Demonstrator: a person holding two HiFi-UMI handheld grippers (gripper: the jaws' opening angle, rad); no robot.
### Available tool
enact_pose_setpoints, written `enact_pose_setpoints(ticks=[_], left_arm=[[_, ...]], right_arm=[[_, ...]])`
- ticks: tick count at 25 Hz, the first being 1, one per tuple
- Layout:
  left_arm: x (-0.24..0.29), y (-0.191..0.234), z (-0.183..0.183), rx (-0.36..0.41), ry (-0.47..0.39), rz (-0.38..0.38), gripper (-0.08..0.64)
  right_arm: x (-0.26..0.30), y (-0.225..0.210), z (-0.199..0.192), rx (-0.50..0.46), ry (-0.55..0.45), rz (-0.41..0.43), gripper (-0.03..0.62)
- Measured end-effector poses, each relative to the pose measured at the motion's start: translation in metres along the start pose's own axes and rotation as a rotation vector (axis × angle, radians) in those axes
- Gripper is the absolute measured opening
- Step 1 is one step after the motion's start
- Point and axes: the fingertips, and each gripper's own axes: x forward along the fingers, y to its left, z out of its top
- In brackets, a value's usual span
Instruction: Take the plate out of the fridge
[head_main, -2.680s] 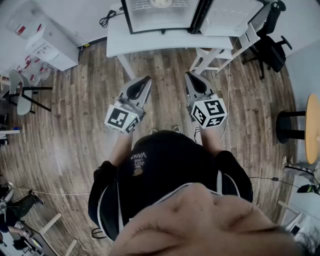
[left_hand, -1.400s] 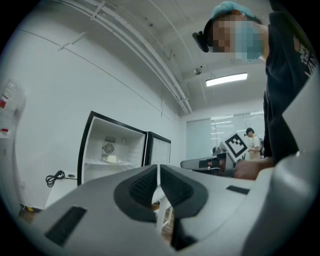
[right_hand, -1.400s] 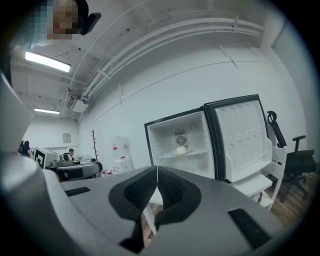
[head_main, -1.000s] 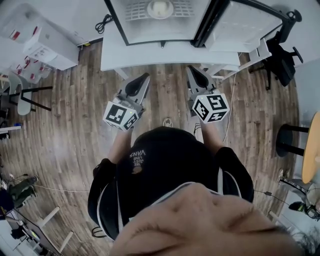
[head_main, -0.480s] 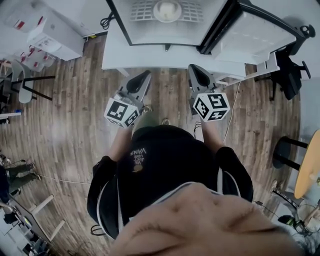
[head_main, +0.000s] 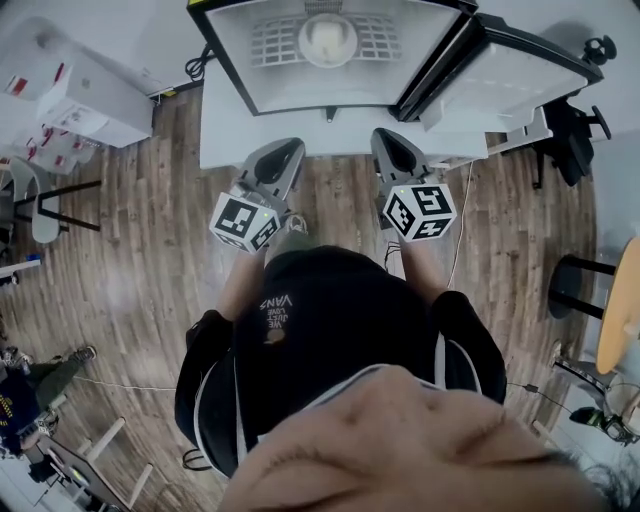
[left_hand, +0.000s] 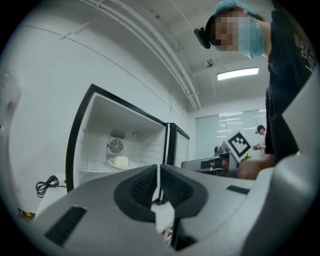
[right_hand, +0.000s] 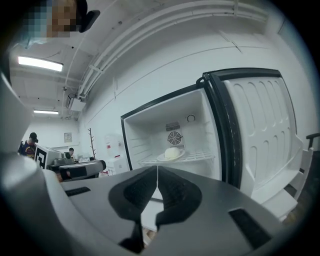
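A white plate (head_main: 328, 40) with a pale rounded lump on it rests on the wire shelf of the open white fridge (head_main: 262, 70). It also shows as the plate (left_hand: 120, 163) and the plate (right_hand: 171, 155) in the two gripper views. The fridge door (head_main: 505, 75) is swung out to the right. My left gripper (head_main: 283, 152) and right gripper (head_main: 390, 145) are side by side in front of the fridge, well short of the shelf. Both point at it, jaws closed together and empty, as the left gripper (left_hand: 159, 172) and right gripper (right_hand: 157, 175) views show.
The fridge stands on a white table (head_main: 225, 125) above a wooden floor. A white cabinet (head_main: 85, 95) and a chair (head_main: 40, 195) are at the left. An office chair (head_main: 570, 130) and a round table (head_main: 620, 300) are at the right. A cable (head_main: 458, 220) hangs by the right gripper.
The person has stepped toward the fridge: it now fills more of the head view and both grippers sit closer to the table's front edge. The jaws stay closed.
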Motion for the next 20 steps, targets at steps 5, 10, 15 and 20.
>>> enact_pose_setpoints(ticks=[5,10,15,20], left_arm=[[0.009,0.023,-0.001,0.001,0.018,-0.049,0.025],[0.015,0.043,-0.001,-0.011,0.020,-0.091,0.025],[0.020,0.061,-0.002,-0.020,0.028,-0.124,0.025],[0.022,0.075,-0.005,-0.028,0.033,-0.168,0.025]], right_arm=[[0.023,0.002,0.002,0.014,-0.003,-0.043,0.011],[0.039,0.005,0.003,0.020,-0.006,-0.082,0.011],[0.053,0.006,0.006,0.030,-0.013,-0.127,0.012],[0.066,0.010,0.004,0.037,-0.015,-0.161,0.011]])
